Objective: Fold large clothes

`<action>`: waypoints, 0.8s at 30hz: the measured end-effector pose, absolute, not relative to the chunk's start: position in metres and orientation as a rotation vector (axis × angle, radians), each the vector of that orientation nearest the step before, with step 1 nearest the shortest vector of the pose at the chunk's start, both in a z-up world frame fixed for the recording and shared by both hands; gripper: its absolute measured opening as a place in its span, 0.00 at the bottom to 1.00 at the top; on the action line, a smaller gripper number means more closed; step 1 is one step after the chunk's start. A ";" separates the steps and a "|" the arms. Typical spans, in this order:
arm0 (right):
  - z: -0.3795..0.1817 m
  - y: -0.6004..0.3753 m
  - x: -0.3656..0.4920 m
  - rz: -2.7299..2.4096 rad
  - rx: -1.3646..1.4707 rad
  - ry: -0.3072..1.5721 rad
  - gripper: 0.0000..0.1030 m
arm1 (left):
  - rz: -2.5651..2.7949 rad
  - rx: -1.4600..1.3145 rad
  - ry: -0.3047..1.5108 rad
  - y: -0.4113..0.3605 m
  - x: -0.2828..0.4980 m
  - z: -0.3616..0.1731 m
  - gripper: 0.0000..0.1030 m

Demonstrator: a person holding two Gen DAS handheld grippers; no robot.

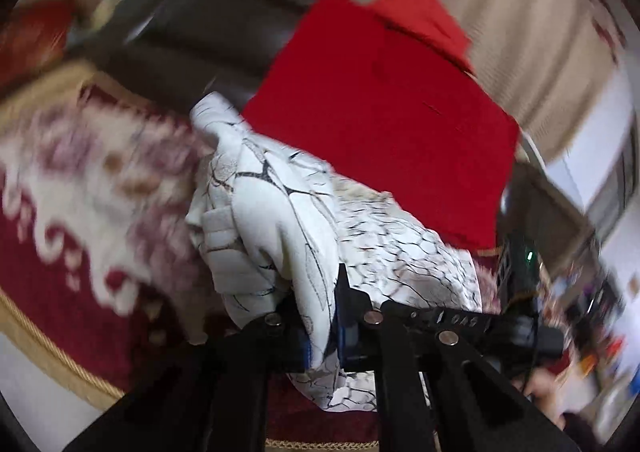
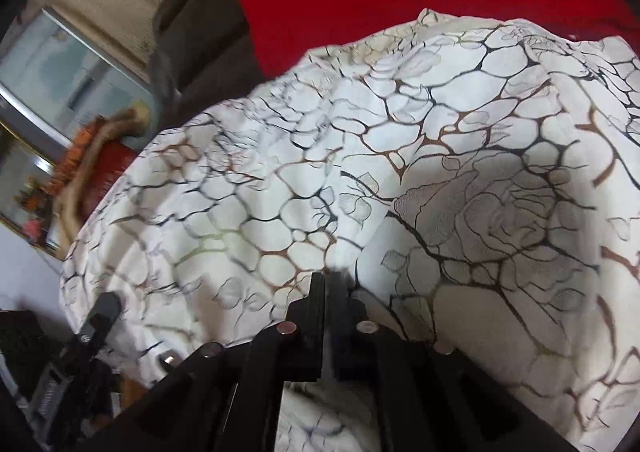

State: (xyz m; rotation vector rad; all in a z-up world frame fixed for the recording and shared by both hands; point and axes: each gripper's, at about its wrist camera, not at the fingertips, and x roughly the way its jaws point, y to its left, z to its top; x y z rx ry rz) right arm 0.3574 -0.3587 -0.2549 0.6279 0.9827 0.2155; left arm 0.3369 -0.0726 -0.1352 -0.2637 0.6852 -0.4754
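A red patterned carpet (image 1: 60,252) with a gold cord edge lay below, a dark sofa (image 1: 208,36) behind it draped with a red cloth (image 1: 384,124), pale curtains (image 1: 520,12) at the back; much of the left view was smeared by motion blur.

The task's thing, a large white garment (image 2: 360,156) printed with dark web-like veins, hung bunched between your two tools, in front of the red cloth and over the carpet; none of it looked spread flat.

Your left gripper (image 1: 320,332) was clenched on a fold of the white garment, cloth running between the jaws and spilling out below; likely you took it there to lift one corner clear.

Your right gripper (image 2: 326,292) had its jaws pressed together with a thin edge of the fabric seemingly pinched between them, though the contact itself was hard to make out.

Judgement: two grips apart suggested you meant to stretch the garment and find its shape before the first fold; folding proper looked not yet begun; the bunching risked a crooked crease.
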 end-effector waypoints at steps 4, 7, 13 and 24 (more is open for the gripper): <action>-0.231 -0.411 0.326 0.251 0.763 0.822 0.08 | -0.538 -0.052 0.623 -0.123 0.318 -0.104 0.07; -0.223 -0.458 0.302 0.224 0.848 0.716 0.08 | -0.587 0.087 0.587 -0.164 0.302 -0.091 0.07; -0.247 -0.531 0.267 0.225 1.080 0.621 0.09 | -0.761 0.426 0.530 -0.272 0.244 -0.110 0.07; -0.299 -0.595 0.262 0.224 1.397 0.668 0.18 | -0.864 0.532 0.665 -0.321 0.230 -0.183 0.07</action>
